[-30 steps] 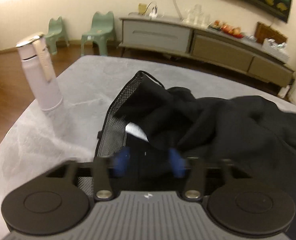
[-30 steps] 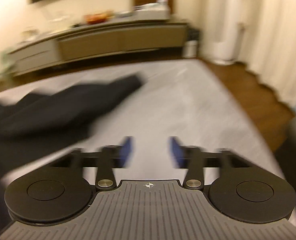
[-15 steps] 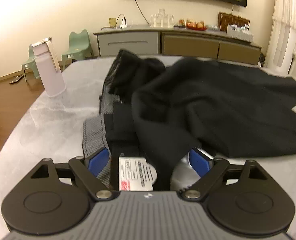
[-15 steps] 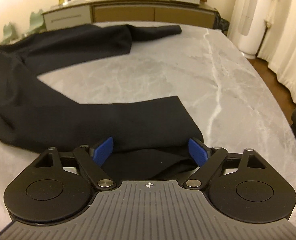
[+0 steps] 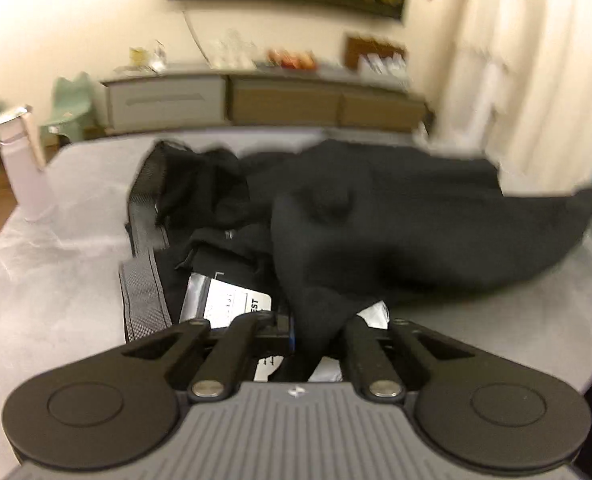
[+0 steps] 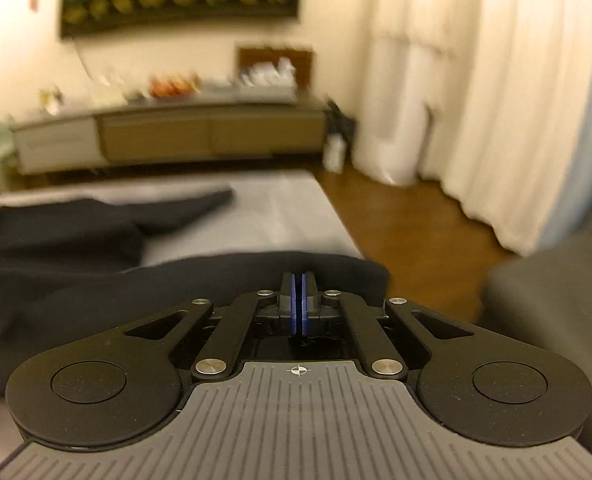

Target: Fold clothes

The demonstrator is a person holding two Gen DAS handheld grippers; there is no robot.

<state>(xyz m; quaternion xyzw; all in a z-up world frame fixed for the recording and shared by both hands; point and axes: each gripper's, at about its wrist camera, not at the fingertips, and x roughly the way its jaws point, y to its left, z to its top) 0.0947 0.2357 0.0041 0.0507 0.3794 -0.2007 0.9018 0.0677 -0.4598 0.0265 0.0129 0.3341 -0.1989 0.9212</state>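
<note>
A black garment [image 5: 396,232] lies crumpled on the grey marble table [image 5: 55,280], with mesh lining and white labels [image 5: 231,300] showing at its left side. My left gripper [image 5: 316,340] is shut on a fold of the black fabric and lifts it. My right gripper [image 6: 297,300] has its blue pads pressed together on the hem of the same garment [image 6: 95,280], held above the table's right end. One sleeve [image 6: 191,208] stretches along the table [image 6: 279,208] beyond it.
A pale pink bottle [image 5: 23,164] stands at the table's left edge. A low sideboard [image 5: 255,100] runs along the far wall, green child chairs [image 5: 69,104] to its left. White curtains [image 6: 476,100] and a dark sofa [image 6: 556,300] are on the right.
Both grippers were open over the garment's edge half a second ago; now both have shut on the fabric and risen with it. Both views are blurred by motion.
</note>
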